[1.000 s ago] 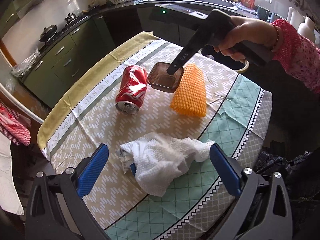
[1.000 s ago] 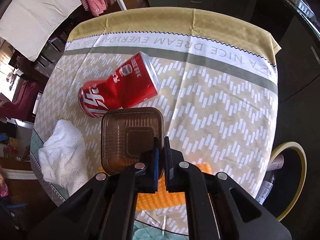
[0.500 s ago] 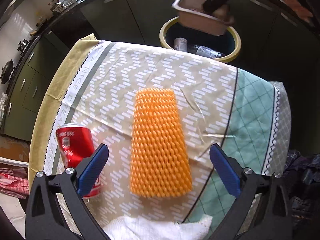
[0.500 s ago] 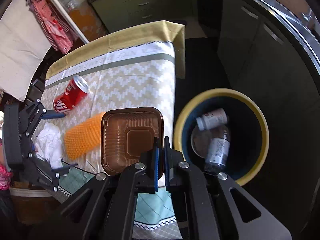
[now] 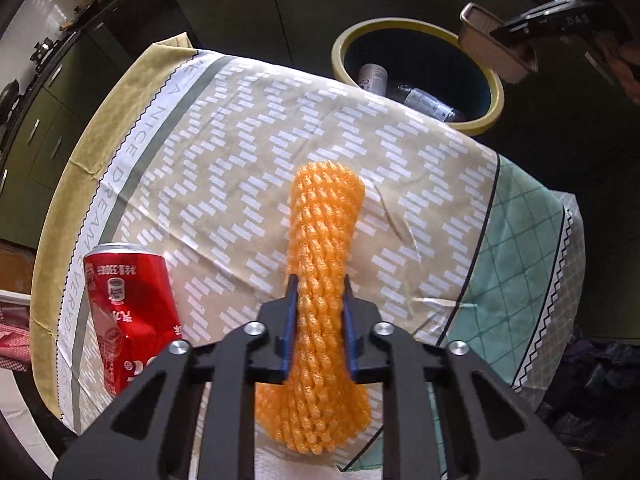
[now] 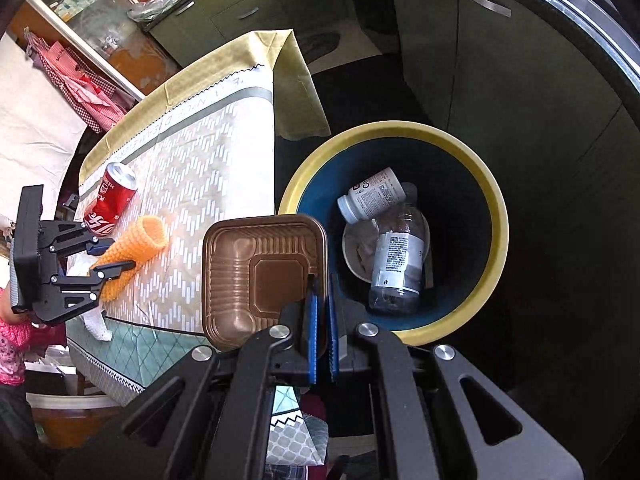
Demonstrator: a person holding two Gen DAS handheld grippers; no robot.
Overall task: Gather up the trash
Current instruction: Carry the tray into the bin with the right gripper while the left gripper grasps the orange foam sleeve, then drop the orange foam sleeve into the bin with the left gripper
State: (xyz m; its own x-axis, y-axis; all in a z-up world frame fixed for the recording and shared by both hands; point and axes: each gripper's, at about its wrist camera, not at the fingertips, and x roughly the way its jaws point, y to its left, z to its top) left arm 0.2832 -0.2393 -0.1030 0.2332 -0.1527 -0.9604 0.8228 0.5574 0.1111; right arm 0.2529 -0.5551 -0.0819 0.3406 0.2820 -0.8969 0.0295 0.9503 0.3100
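My left gripper (image 5: 318,294) is shut on an orange foam net sleeve (image 5: 324,240) that lies on the table; it also shows in the right wrist view (image 6: 132,246). My right gripper (image 6: 321,300) is shut on the rim of a brown plastic tray (image 6: 256,276) and holds it in the air beside the yellow-rimmed blue trash bin (image 6: 496,216). The tray also shows in the left wrist view (image 5: 494,50), above the bin's (image 5: 420,26) far right rim. A crushed red soda can (image 5: 128,312) lies on the table left of the sleeve.
The bin holds a white bottle (image 6: 370,196), a clear bottle (image 6: 398,256) and a paper cup. A white cloth (image 6: 96,320) lies by the table's near edge. The tablecloth (image 5: 224,152) covers the table. Green cabinets (image 6: 500,60) stand behind the bin.
My left gripper has moved in and shut on the orange sleeve. My right gripper has carried the tray from over the table to beside the bin.
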